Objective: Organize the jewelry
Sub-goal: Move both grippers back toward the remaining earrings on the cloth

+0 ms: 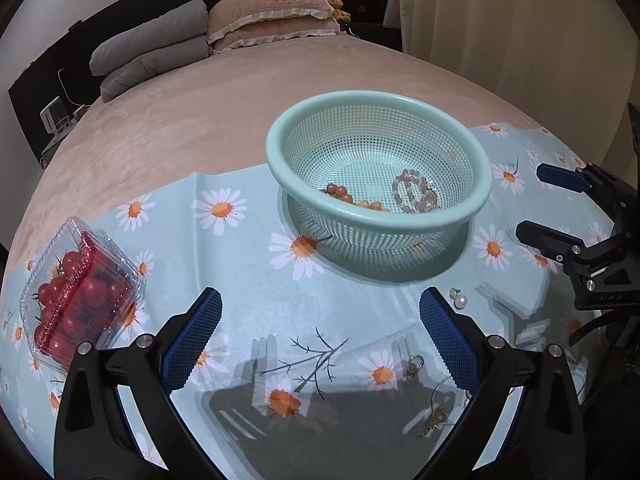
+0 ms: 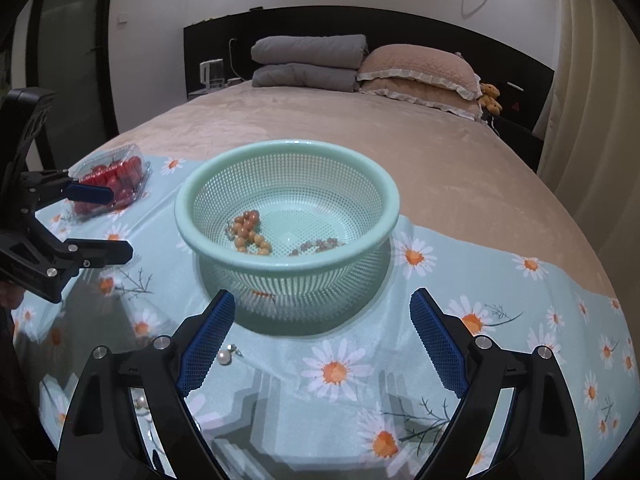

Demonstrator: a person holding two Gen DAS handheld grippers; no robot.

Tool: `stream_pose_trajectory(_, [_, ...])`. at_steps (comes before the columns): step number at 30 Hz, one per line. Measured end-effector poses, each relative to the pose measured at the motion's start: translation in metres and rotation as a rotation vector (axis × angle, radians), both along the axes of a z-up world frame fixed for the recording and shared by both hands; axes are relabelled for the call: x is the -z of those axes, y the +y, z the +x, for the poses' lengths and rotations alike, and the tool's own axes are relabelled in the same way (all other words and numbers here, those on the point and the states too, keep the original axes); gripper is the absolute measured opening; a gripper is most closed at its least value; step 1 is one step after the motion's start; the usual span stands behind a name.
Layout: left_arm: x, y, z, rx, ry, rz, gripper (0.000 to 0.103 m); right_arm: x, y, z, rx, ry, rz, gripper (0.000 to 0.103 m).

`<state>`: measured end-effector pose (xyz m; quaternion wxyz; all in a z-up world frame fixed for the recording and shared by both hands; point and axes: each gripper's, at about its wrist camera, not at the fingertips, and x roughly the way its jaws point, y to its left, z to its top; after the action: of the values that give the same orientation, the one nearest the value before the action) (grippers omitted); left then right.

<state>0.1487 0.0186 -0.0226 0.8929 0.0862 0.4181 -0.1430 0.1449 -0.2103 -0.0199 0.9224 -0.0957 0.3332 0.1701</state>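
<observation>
On the bed's daisy cloth (image 1: 248, 280), my left tongs (image 1: 320, 340) and right tongs (image 2: 322, 340) hang spread, empty; the pearl earring (image 2: 224, 357) awaits the colander (image 2: 288, 268) holding bracelets.

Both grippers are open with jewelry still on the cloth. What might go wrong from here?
The pearl earring is small and round; open fingers of the right gripper may nudge it away. The thin earrings lie flat on the daisy cloth, so the left gripper may pinch fabric and tug the basket.
</observation>
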Motion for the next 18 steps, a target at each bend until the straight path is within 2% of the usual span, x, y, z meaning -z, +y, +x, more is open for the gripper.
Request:
stream_pose_trajectory(4, [0.011, -0.003, -0.011, 0.010, 0.017, 0.002, 0.097, 0.010, 0.004, -0.011, -0.017, 0.021, -0.023, 0.085])
stream_pose_trajectory(8, [0.024, -0.010, -0.023, -0.008, 0.001, 0.036, 0.097, 0.017, 0.006, -0.018, -0.038, 0.032, -0.026, 0.085])
stream_pose_trajectory(12, [0.036, -0.021, -0.034, 0.020, -0.008, 0.052, 0.097, 0.025, 0.008, -0.022, -0.046, 0.051, -0.029, 0.084])
stream_pose_trajectory(18, [0.054, -0.030, -0.040, 0.046, 0.009, 0.034, 0.097, 0.042, 0.017, -0.021, -0.059, 0.079, -0.031, 0.080])
